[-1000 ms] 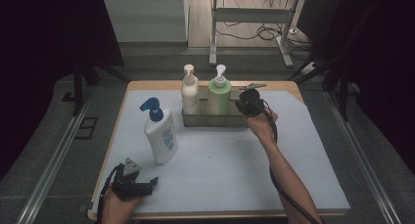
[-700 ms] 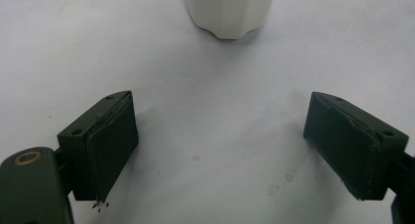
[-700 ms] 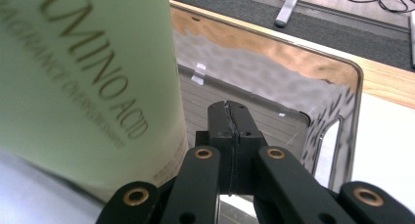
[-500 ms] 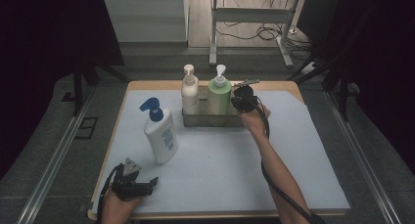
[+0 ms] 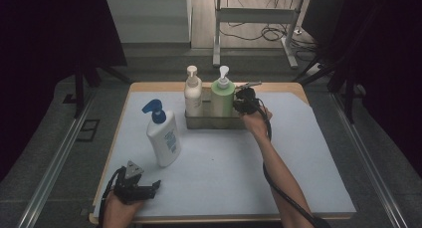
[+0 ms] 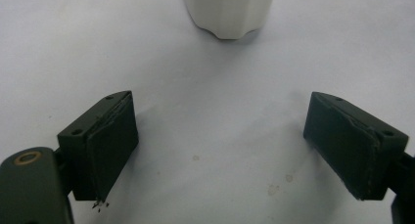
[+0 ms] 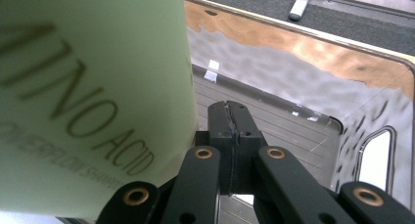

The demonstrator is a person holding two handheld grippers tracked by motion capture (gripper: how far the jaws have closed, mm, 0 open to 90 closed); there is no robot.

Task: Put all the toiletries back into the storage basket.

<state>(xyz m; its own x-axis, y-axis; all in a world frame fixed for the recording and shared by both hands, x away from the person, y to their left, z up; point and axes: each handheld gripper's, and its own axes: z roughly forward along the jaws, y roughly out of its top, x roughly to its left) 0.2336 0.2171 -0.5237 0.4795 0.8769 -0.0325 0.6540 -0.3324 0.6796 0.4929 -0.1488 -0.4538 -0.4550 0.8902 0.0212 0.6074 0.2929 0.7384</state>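
1. The right gripper [image 5: 241, 101], at the upper middle of the high view, is seen with its fingers [image 7: 229, 131] clenched together and holding nothing, tucked beside the green pump bottle [image 5: 222, 97] in the metal tray [image 5: 214, 122].
2. Judged from this, the bottle is being nudged within the tray; pressure is best kept low on its body so it is not tipped against the cream pump bottle [image 5: 193, 94].
3. The left gripper [image 5: 148, 189], fingers released, is best left resting on the desk [image 5: 308, 178], near the white bottle with the blue pump [image 5: 163, 136].
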